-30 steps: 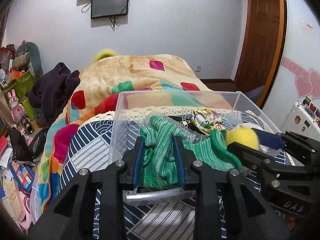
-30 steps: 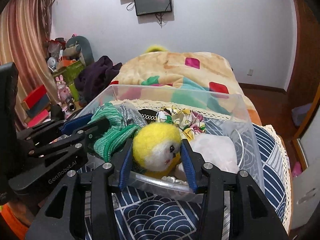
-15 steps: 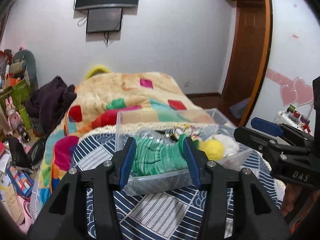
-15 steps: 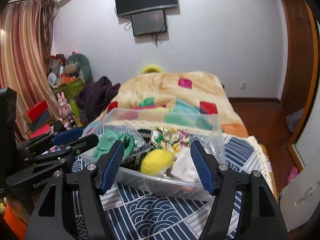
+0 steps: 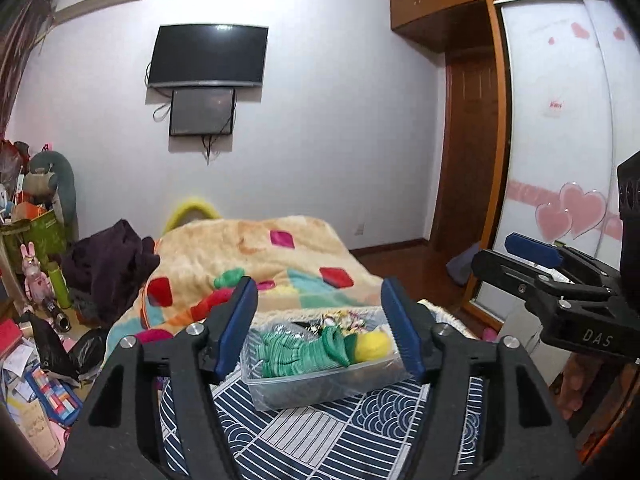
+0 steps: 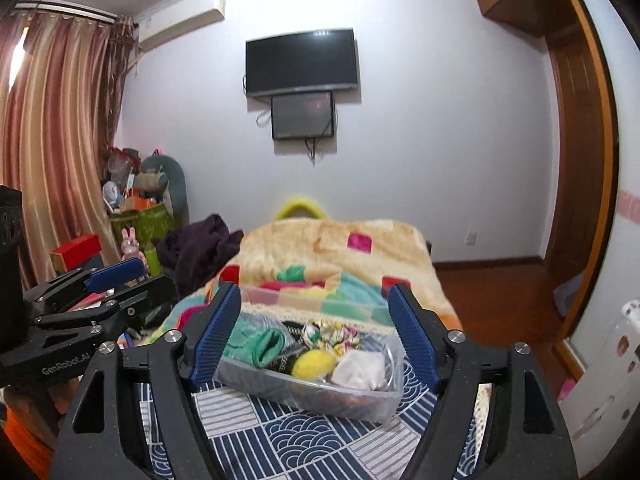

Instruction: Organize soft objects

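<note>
ur left gripper & right gripper both gape wide, empty; green knit & yellow plush sit in clear bin.

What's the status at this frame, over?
Left gripper open, empty. Right gripper open, empty. Green knit and yellow plush sit in clear bin. Nothing blocking the bin.

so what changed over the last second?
Both grippers let go and backed away from the bin: left released the green knit, right the yellow plush. Both now open, empty. Bin and contents stayed put.
</note>
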`<state>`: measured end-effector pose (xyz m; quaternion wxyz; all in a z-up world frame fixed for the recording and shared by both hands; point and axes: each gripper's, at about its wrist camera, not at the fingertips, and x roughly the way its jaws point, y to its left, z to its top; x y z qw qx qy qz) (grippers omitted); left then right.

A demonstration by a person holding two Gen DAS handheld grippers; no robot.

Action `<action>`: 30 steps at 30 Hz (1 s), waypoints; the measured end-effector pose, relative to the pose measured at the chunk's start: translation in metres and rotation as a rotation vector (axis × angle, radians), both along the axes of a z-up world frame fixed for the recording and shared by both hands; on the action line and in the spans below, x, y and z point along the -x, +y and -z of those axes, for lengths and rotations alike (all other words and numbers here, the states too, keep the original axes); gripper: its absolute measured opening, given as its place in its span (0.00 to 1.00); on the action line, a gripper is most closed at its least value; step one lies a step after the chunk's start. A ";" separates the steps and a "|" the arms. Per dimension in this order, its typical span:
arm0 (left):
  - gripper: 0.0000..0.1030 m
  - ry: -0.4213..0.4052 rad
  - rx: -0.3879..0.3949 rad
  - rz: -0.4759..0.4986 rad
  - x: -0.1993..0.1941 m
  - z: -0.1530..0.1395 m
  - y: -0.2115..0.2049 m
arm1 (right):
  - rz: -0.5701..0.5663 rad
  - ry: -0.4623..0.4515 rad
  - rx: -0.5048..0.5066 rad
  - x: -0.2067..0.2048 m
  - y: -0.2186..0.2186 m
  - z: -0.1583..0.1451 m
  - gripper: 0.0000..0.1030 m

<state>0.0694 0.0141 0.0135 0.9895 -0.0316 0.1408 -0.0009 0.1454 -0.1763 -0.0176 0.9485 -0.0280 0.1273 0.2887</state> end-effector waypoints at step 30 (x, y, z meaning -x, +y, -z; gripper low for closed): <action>1.00 -0.105 -0.035 0.001 0.043 -0.024 -0.015 | 0.063 -0.101 -0.064 0.032 -0.016 -0.012 1.00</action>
